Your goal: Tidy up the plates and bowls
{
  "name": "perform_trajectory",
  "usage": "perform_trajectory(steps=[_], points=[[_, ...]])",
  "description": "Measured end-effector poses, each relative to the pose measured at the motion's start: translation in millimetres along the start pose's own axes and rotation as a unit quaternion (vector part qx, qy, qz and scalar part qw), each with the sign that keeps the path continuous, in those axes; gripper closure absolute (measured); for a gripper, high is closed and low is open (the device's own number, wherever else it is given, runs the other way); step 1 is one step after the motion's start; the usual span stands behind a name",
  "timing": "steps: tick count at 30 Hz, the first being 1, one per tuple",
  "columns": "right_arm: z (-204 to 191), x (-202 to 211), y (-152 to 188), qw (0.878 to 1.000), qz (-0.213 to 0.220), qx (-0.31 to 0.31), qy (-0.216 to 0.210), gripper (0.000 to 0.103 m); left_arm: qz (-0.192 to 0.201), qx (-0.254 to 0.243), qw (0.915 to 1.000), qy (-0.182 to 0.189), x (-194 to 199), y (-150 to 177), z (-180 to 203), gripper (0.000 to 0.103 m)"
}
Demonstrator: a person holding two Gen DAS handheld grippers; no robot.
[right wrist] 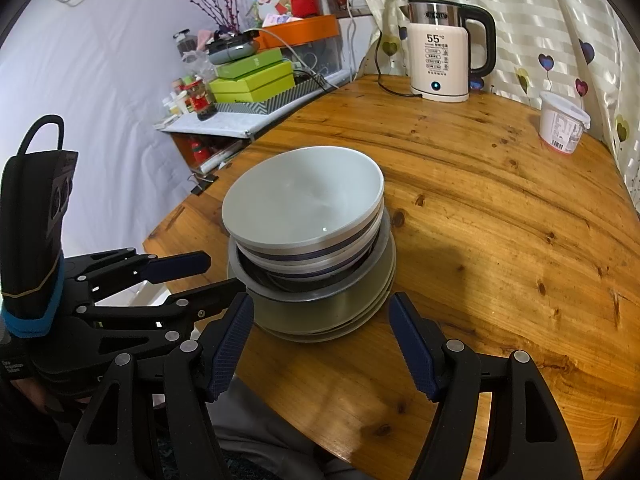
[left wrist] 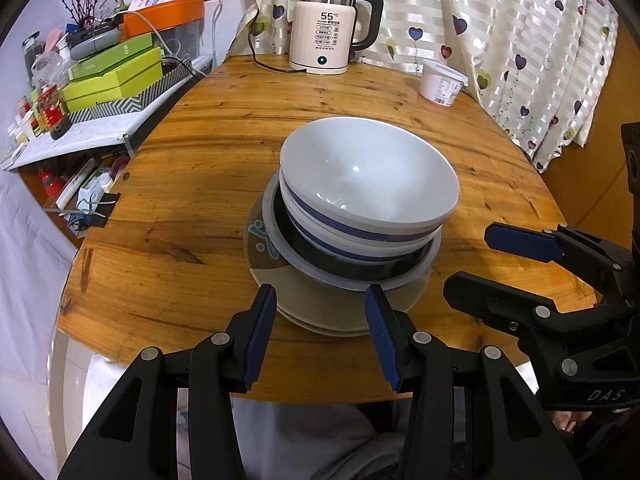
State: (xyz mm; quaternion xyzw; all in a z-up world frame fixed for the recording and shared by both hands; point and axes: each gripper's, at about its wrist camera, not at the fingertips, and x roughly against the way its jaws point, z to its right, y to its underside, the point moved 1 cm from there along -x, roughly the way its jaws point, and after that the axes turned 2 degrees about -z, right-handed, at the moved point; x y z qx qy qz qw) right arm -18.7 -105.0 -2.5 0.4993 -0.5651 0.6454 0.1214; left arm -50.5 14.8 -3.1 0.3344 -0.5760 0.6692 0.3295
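One stack stands near the front of the round wooden table (left wrist: pixel 192 216). At its base lie beige plates (left wrist: pixel 320 300) (right wrist: pixel 340 320), then a metal dish (left wrist: pixel 360 276) (right wrist: pixel 304 292), then white bowls with blue bands. The top white bowl (left wrist: pixel 368 172) (right wrist: pixel 300 200) tilts slightly. My left gripper (left wrist: pixel 320 312) hovers open just in front of the plates' near rim, touching nothing. My right gripper (right wrist: pixel 320 324) is open too, its blue pads (right wrist: pixel 412 344) spread wider, short of the stack. Each gripper shows in the other's view, the right gripper (left wrist: pixel 480 264) to the right, the left gripper (right wrist: pixel 212 276) to the left.
A cream electric kettle (left wrist: pixel 324 28) (right wrist: pixel 440 52) with its cord stands at the table's far edge. A white lidded tub (left wrist: pixel 442 82) (right wrist: pixel 562 124) sits at the far right by the heart-print curtain. A cluttered side shelf with green boxes (left wrist: pixel 116 72) adjoins the table's left.
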Motion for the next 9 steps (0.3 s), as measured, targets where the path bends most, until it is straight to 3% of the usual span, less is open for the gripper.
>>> perform_trajectory(steps=[9], points=[[0.3, 0.0, 0.3, 1.000, 0.000, 0.000, 0.000, 0.032, 0.001, -0.002, 1.0000, -0.005, 1.4, -0.7, 1.4, 0.056]])
